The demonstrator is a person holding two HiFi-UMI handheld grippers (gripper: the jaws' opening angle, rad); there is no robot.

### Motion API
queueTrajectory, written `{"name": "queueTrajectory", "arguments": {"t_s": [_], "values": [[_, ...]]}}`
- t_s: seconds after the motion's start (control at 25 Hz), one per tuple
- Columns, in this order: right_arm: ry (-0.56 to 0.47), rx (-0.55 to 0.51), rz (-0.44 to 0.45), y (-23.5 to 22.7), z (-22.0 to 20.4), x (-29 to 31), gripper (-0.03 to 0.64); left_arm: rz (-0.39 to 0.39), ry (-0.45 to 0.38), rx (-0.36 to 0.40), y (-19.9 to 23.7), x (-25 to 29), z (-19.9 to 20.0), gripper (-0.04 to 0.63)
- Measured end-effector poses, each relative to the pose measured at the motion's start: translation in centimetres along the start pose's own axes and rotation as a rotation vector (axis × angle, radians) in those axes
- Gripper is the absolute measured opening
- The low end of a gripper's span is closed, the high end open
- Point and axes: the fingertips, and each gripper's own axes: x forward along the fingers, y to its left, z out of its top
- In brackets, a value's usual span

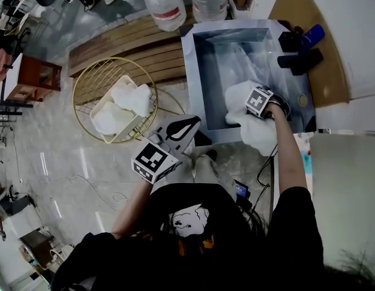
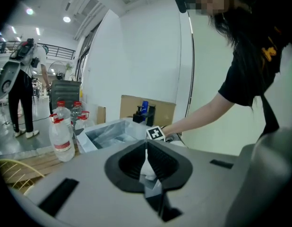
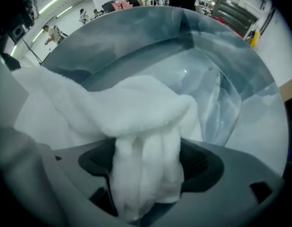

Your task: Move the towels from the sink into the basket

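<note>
Straddling towel (image 3: 136,122), right gripper (image 3: 148,162) released | left gripper (image 2: 147,148) clenched | bottles (image 1: 165,5) beyond sink (image 1: 192,71)

Head view: steeply down over sink (image 1: 236,56). Left gripper view: sideways, sink distant. Right gripper view: close inside sink.

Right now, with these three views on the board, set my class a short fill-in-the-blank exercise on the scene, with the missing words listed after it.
1. The right gripper, with a white towel between its jaws, reaches into the metal ____.
2. Other towels already lie in the gold wire ____.
3. Two clear plastic ____ have red caps.

Missing words: sink; basket; bottles.
</note>
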Motion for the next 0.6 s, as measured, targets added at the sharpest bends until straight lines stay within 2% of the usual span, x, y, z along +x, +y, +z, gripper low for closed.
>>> {"name": "queueTrajectory", "arguments": {"t_s": [0.16,0.24,0.36,0.44,0.6], "values": [[0.005,-0.018,-0.013,-0.3,0.1,0.8,0.375,0.042,0.015,-0.019,1.1,-1.1,-1.0,0.005],[-0.01,-0.032,-0.005,0.1,0.5,0.7,0.172,0.06,0.022,-0.028,1.6,-1.7,-1.6,0.006],[-0.04,-0.042,-0.034,0.0,1.0,0.0,0.149,0.074,0.021,-0.027,2.0,-2.4,-1.6,0.005],[-0.118,0.016,-0.078,-0.8,1.5,-1.5,0.137,0.08,0.007,-0.027,2.1,-2.9,-1.3,0.005],[-0.39,0.249,-0.138,-1.6,3.5,-7.2,0.13,0.104,-0.003,-0.027,2.8,-4.2,-1.4,0.006]]}}
